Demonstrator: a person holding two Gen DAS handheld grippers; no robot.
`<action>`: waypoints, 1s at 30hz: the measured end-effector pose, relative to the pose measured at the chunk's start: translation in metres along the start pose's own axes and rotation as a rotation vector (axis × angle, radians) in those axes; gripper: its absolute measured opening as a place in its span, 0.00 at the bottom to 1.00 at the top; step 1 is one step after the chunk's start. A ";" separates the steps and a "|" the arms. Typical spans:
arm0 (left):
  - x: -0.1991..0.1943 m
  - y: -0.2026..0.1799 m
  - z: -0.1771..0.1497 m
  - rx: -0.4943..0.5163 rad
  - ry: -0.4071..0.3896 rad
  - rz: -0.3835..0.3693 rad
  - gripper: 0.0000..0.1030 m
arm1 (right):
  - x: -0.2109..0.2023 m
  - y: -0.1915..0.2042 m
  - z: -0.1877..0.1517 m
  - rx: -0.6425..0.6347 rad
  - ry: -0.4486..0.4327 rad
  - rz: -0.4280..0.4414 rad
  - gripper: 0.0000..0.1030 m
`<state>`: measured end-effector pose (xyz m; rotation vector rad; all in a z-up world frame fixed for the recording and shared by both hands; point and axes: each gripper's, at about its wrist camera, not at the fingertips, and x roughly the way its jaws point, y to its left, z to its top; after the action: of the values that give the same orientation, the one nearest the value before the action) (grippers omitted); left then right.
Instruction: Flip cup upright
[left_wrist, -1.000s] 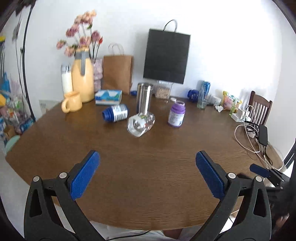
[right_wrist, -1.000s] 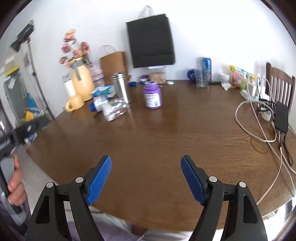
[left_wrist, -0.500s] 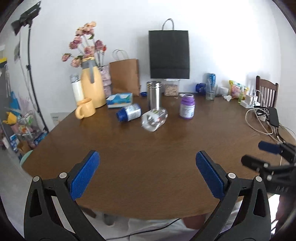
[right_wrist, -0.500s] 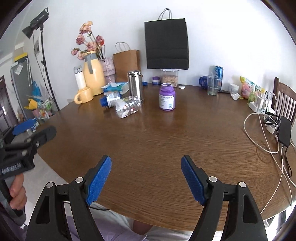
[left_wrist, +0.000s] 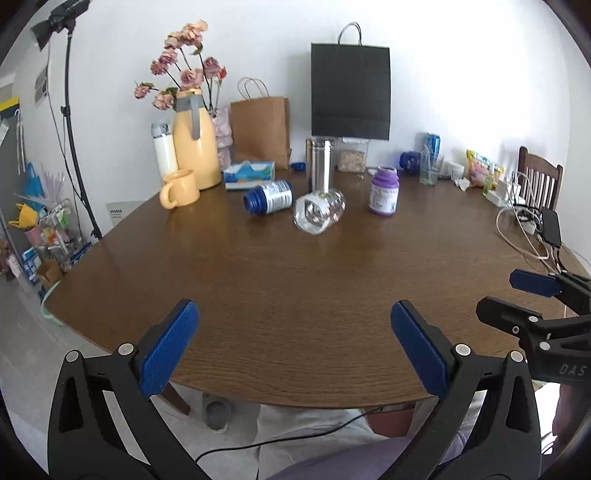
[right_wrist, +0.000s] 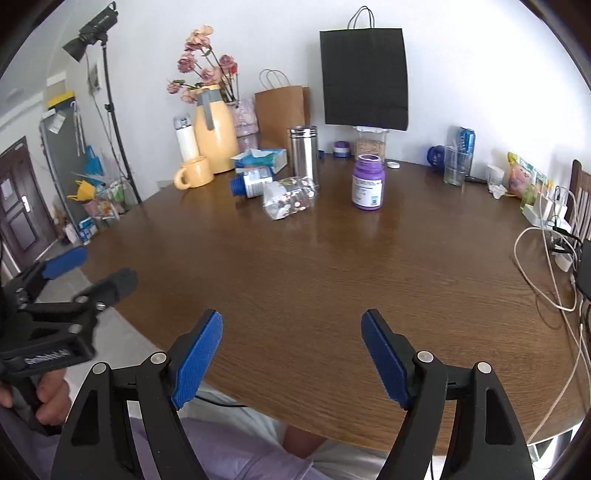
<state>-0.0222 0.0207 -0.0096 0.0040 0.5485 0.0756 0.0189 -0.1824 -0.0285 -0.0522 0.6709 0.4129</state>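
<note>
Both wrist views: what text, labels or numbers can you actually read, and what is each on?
"DAS": the only letters in view on the body of the right tongs, rest cut off.
Lettering on the left tongs body: blurred, unreadable.
Purple bottle label: too small to read.
Blue-capped bottle label: too small.
Blue can, tissue box: print unreadable.

Two paper bags, black (left_wrist: 350, 90) and brown (left_wrist: 261, 131), two pill bottles, purple (left_wrist: 384, 190) and blue-capped (left_wrist: 269, 196), one clear cup (left_wrist: 319, 211), one yellow mug (left_wrist: 179, 189), one steel tumbler (left_wrist: 320, 164), one tissue box (left_wrist: 249, 174)
</note>
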 end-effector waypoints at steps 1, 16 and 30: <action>-0.002 0.002 0.001 -0.007 -0.017 0.006 1.00 | -0.001 0.000 0.001 -0.002 -0.003 -0.005 0.79; -0.003 -0.001 -0.005 -0.032 0.031 -0.039 1.00 | -0.017 0.003 -0.006 0.041 -0.043 -0.043 0.79; -0.008 -0.014 -0.005 0.006 0.029 -0.048 1.00 | -0.018 -0.008 -0.011 0.099 -0.015 -0.083 0.79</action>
<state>-0.0301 0.0060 -0.0099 -0.0043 0.5776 0.0272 0.0026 -0.1980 -0.0264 0.0166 0.6713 0.2996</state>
